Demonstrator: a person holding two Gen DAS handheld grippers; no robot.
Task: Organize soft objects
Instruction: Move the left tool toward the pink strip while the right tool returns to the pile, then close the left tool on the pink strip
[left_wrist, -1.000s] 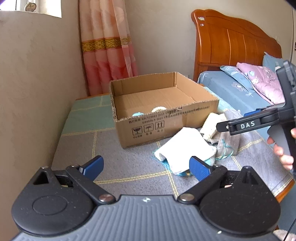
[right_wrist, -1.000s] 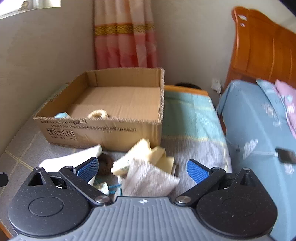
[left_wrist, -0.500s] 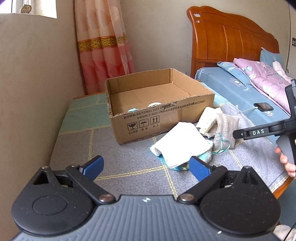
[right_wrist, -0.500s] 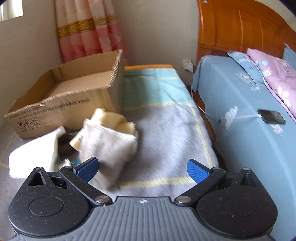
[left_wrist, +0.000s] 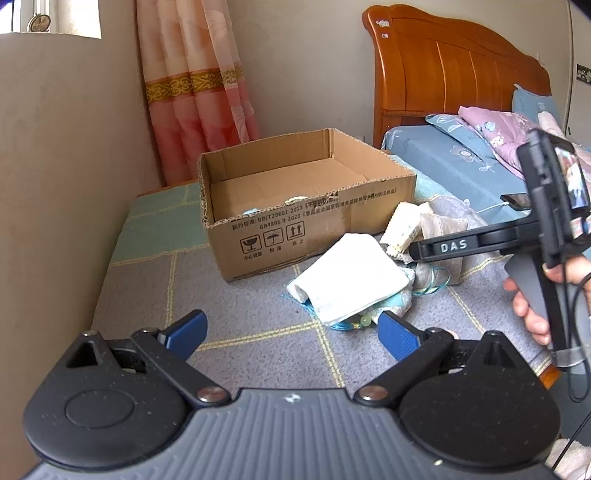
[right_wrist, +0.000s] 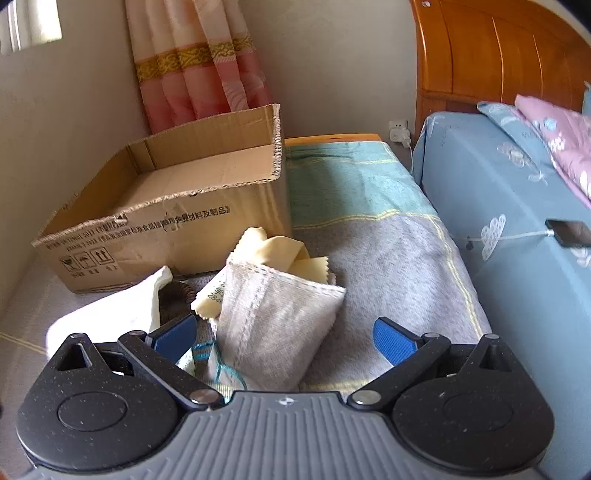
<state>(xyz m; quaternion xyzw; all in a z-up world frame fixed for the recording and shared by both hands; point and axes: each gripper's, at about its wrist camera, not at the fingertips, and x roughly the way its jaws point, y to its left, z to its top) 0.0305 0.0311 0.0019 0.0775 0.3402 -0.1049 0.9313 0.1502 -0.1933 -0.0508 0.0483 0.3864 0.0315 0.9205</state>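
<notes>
Clearly none of the loose things here has any stiffness: a grey cloth pouch (right_wrist: 280, 321) lies at lower centre of the right wrist view, on the grey blanket (right_wrist: 391, 258), with a yellow zigzag-edged cloth (right_wrist: 284, 254) tucked behind it and a white folded cloth (right_wrist: 110, 314) to its left. All three sit just in front of the cardboard box (right_wrist: 177, 229), which fills the middle left of the frame. In the left wrist view the white cloth lies at centre, over a tangle of teal cord (left_wrist: 432, 284).

Each piece should be light and limp, likely to sag and drape when lifted. A pinch on a folded edge or a bunched corner would probably hold better than one on a single flat layer, which could slip out. The cord may snag and drag a neighbouring piece along.

The right tongs (right_wrist: 284, 334) are spread wide and hold nothing; the pouch's near end lies between the two blue pads, though I cannot tell whether they touch it. The left tongs (left_wrist: 291, 330) are likewise spread wide and empty, over bare blanket, near the white cloth.
</notes>
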